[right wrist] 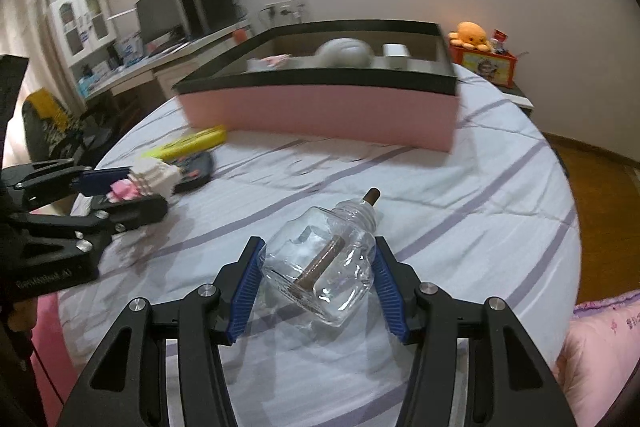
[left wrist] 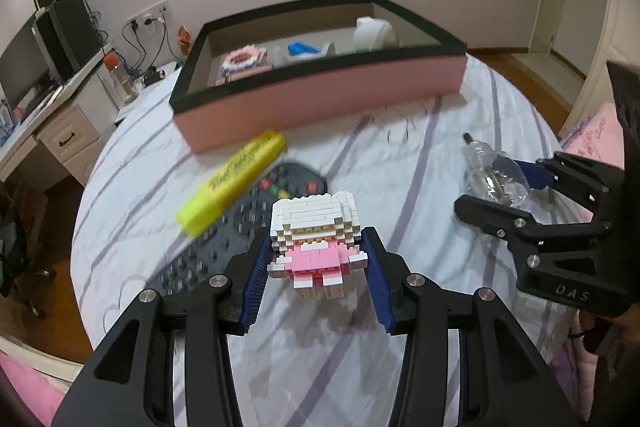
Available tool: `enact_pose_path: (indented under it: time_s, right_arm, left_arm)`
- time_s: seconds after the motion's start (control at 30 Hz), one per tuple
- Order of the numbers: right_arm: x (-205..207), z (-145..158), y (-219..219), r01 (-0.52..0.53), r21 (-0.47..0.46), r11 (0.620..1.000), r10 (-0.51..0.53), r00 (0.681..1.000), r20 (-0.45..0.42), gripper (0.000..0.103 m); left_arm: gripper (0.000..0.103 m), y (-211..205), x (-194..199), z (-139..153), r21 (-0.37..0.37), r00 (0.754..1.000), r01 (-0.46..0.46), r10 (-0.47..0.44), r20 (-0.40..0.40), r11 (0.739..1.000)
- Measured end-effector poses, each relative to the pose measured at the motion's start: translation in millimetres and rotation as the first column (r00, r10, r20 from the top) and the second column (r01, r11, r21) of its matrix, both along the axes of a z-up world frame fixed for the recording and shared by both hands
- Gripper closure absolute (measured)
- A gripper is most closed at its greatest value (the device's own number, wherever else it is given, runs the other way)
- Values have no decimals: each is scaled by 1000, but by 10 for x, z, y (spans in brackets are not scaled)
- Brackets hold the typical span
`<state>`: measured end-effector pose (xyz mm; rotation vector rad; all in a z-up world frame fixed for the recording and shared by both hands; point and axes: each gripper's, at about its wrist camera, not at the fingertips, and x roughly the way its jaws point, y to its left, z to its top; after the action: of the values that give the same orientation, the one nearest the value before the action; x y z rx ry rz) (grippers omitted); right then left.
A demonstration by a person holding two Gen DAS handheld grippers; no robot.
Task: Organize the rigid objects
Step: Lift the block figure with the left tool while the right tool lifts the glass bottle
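Observation:
My left gripper (left wrist: 316,247) is shut on a white and pink brick figure (left wrist: 314,231), held above the striped bedsheet. The same figure (right wrist: 150,181) and the left gripper (right wrist: 128,187) show at the left of the right wrist view. My right gripper (right wrist: 320,259) is shut on a clear glass bottle (right wrist: 324,267) with a brown wick stem, and the bottle (left wrist: 492,175) in the right gripper (left wrist: 496,183) also appears at the right of the left wrist view. Ahead stands a pink box (left wrist: 320,95) with a black rim (right wrist: 320,77), holding several items.
A yellow highlighter (left wrist: 234,179) lies across a black remote control (left wrist: 240,227) in front of the box. The bed's round edge drops to a wooden floor (right wrist: 592,187). A desk with a monitor (left wrist: 24,75) stands at the left, and an orange plush (right wrist: 470,35) sits behind the box.

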<state>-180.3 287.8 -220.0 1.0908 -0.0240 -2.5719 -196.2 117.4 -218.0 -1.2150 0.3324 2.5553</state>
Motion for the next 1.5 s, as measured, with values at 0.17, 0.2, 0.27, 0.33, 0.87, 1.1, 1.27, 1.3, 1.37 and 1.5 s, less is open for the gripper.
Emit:
enact_pose_path:
  time_s: [0.17,0.2,0.27,0.33,0.87,1.1,1.27,1.3,1.37,1.5]
  right_arm:
    - [141,-14,-230,-68,48,997,67,998,18,48]
    - [165,-12,-252,-72,55,996,71,997,19,48]
    - [196,-17,-288,-80,67,995,79,997,23,48]
    - [217,-21,-319,-69,81,994,68,998,20,48]
    - [290,-107,-322,28,26,999,-26,998,-62,42]
    - [298,-120,-313,20,20,1000,-18,997,-78,41]
    - [312,-134,-375,27,43,999,-23,996,-90,37]
    - [306,-130,-400,25,63,998,-20,996,-85,37]
    - [313,-128,-397,19,68,998,-13,996,-85,37]
    - [341,-120,-393,19,90,996,-11,996,-90,37]
  left_arm:
    - [57,-120,190,-124,26,999,7,-8,31,1000]
    - [57,-145,214,-140,39,999,5,-6,35,999]
    - [57,-203,254,-150,66,999,1,-3,33,998]
    - [56,-233,255,-155,78,1000,-13,11,26,997]
    - [12,-279,228,-324,161,997,-38,48,-59,986]
    - [11,-292,221,-322,186,996,-49,61,-58,981]
    - [9,-377,210,-314,258,995,-71,86,-49,964]
    - [9,-375,222,-329,255,995,-58,76,-61,965]
    - [9,-349,244,-329,236,995,-52,70,-71,970]
    - [6,-315,220,-330,212,997,-36,50,-61,977]
